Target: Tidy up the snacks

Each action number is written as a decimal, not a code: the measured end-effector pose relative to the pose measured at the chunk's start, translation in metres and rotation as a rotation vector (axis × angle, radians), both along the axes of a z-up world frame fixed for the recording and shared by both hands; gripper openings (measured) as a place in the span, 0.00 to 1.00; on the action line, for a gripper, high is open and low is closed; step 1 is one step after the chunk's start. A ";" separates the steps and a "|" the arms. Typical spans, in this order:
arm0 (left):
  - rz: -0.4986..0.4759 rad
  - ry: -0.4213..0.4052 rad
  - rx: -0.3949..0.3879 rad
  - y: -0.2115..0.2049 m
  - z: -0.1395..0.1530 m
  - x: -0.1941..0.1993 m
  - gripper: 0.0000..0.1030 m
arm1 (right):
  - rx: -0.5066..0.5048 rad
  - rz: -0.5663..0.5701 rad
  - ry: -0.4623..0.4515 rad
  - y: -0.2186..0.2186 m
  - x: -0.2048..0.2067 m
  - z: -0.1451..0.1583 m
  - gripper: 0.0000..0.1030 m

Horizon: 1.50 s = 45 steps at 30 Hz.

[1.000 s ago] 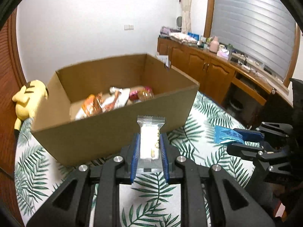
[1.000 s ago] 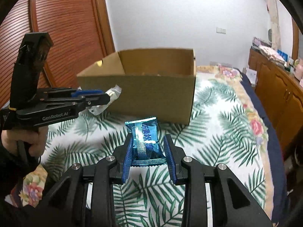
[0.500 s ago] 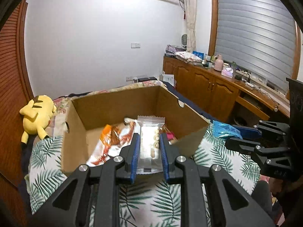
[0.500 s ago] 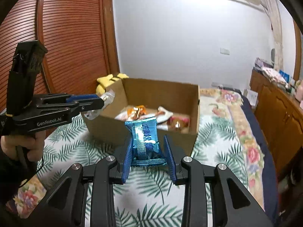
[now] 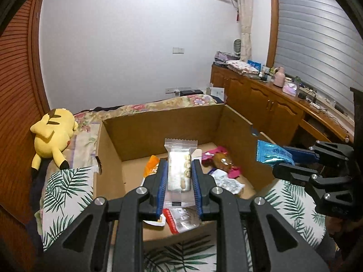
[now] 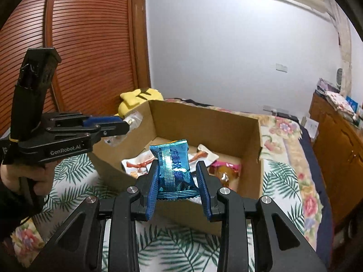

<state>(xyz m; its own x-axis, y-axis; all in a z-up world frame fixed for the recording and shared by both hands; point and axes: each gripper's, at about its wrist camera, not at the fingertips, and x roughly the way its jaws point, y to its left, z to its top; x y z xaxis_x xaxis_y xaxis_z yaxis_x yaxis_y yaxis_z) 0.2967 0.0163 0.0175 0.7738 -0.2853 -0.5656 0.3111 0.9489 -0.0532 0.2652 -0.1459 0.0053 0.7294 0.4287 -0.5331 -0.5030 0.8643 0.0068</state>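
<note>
The left gripper [image 5: 179, 176] was held level, pointing forward, its blue-padded fingers [image 5: 161, 182] drawn in close together and clamped on what they held. The right gripper [image 6: 179, 182] sat beside it at about the same height, jaws set a little wider and likewise gripping. The left hand [image 6: 21, 176] was wrapped around its gripper's handle.

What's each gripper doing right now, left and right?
Left gripper: shut on a clear wafer packet, over the cardboard box.
Right gripper: shut on a blue snack packet, at the box's near edge.
</note>
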 end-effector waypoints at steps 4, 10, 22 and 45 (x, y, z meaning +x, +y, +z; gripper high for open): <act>0.011 0.019 0.009 0.002 -0.008 0.011 0.18 | -0.015 0.011 0.004 0.009 0.014 -0.006 0.30; 0.020 0.060 0.018 0.003 -0.021 0.023 0.19 | -0.011 0.022 0.031 0.021 0.030 -0.018 0.30; 0.032 0.101 0.040 -0.004 -0.038 0.029 0.19 | -0.007 0.019 0.117 0.024 0.050 -0.040 0.30; 0.117 -0.001 0.078 -0.003 -0.002 -0.039 0.49 | 0.083 -0.055 0.083 0.010 0.001 -0.015 0.44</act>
<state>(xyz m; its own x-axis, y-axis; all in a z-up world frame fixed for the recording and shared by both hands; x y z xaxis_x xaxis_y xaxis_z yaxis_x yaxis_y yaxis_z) 0.2578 0.0133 0.0153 0.7995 -0.1486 -0.5820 0.1983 0.9799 0.0222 0.2659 -0.1357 -0.0099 0.7077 0.4344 -0.5571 -0.4494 0.8853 0.1194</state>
